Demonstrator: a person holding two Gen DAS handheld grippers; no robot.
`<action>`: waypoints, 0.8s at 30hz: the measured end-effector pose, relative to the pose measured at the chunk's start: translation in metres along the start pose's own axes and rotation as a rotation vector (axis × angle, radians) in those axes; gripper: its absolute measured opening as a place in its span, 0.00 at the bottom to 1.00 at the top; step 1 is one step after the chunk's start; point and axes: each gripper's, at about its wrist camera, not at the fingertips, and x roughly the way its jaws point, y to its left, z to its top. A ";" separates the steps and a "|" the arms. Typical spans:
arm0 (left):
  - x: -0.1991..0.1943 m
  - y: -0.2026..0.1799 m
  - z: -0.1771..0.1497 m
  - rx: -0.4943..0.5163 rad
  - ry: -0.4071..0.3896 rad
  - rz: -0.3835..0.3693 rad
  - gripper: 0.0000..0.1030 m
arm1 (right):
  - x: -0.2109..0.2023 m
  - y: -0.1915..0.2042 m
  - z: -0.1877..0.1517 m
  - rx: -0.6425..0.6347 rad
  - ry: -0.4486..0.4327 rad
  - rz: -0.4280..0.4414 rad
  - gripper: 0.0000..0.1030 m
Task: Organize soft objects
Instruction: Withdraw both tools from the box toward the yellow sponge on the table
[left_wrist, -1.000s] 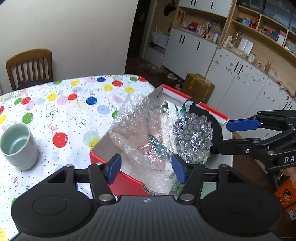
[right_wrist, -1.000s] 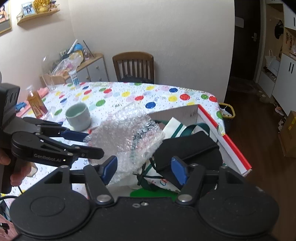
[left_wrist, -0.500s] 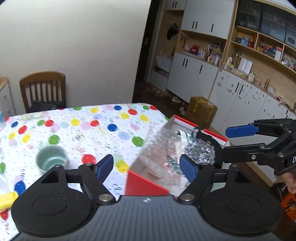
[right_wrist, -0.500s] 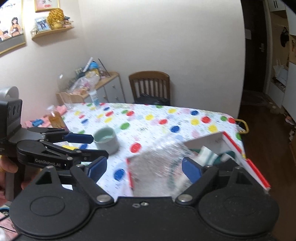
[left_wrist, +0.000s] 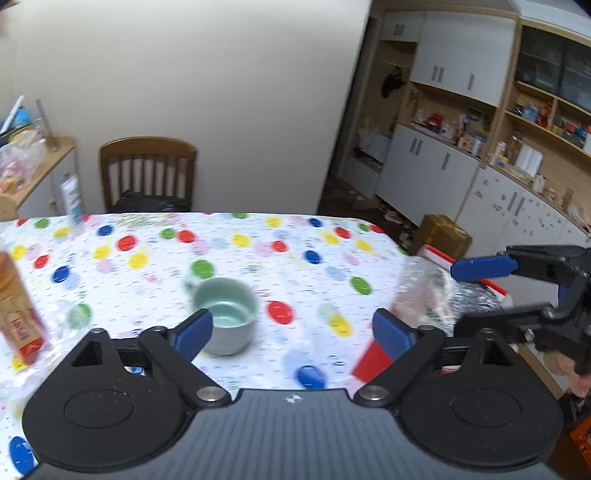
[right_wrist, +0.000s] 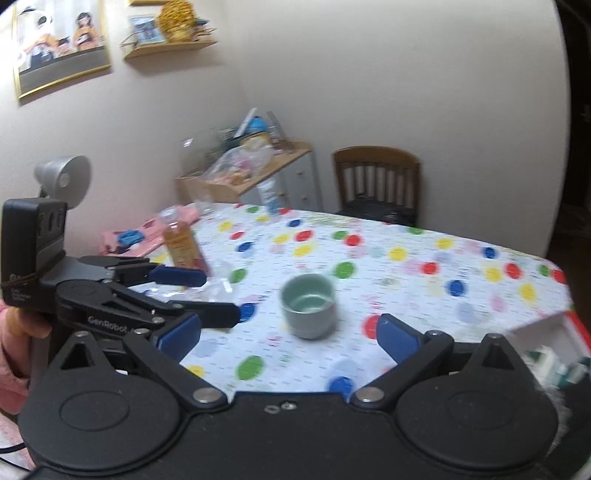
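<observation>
I count one green cup (left_wrist: 225, 314) at the centre of the frame, on the one dotted surface (left_wrist: 258, 258). One amber bottle (left_wrist: 16, 306) stands at the left edge, and one white tube (left_wrist: 73, 205) stands upper left. One wooden chair (left_wrist: 147, 173) sits behind it. One red-and-white box (left_wrist: 436, 295) shows at right, holding one wad of bubble wrap (left_wrist: 424, 291). I see two hand-held grippers: the left hand-held gripper (left_wrist: 291, 328), the right hand-held gripper (right_wrist: 290, 328).
</observation>
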 end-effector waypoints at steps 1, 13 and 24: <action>-0.002 0.010 -0.001 -0.010 -0.001 0.007 0.94 | 0.007 0.005 0.001 -0.006 0.005 0.018 0.99; -0.014 0.118 -0.020 -0.074 0.013 0.164 0.99 | 0.097 0.063 0.009 -0.088 0.100 0.101 0.99; -0.014 0.196 -0.040 -0.139 0.024 0.263 0.99 | 0.179 0.100 0.013 -0.173 0.185 0.126 0.99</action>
